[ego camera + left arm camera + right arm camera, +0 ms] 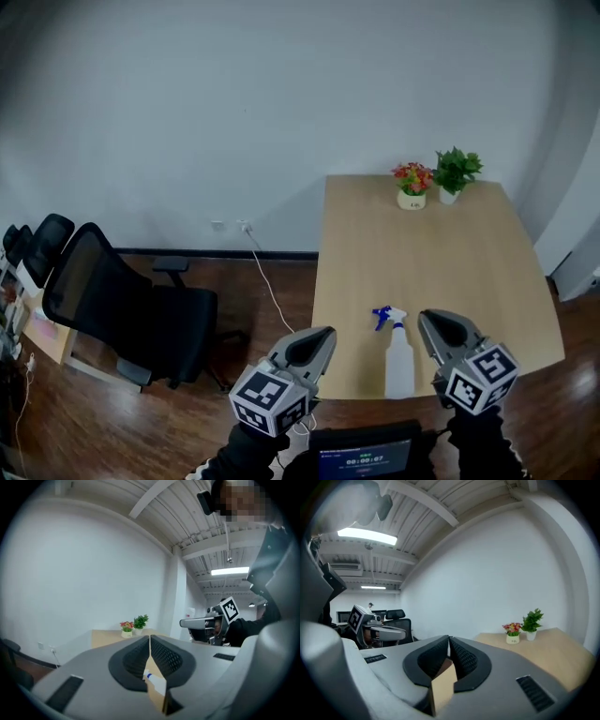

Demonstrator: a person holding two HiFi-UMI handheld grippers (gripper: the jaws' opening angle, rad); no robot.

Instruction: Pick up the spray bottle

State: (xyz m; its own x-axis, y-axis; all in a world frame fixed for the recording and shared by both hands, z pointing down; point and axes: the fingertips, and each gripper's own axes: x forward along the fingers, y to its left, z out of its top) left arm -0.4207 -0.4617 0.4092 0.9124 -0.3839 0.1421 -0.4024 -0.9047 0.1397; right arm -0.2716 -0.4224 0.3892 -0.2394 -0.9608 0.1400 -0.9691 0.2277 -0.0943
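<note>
Left gripper, a grey two-jaw tool with a marker cube, hangs off the near left corner of the pale wooden table, over the floor rather than the tabletop. Its own view shows the ribbed pads meeting at the tips with nothing pinched between them. The bottle shows only through the hollow below the tips, on the table beyond.

Next along the table's near edge is the white plastic spray bottle with a blue trigger head. It rests on the tabletop, apart from both tools and between them. It looks upright with the nozzle pointing left, though the steep angle leaves that unsure.

Over the table's near edge, just to the bottle's right, is the right gripper. Its jaws are closed too and hold nothing.

Far back on the table, well apart from all this, stand a small pot of red flowers and a small green potted plant.

By my reading the task has barely begun. The tools are near the bottle, but neither has opened, straddled or lifted it. Opening one, closing on the body and raising it are all left to do.
</note>
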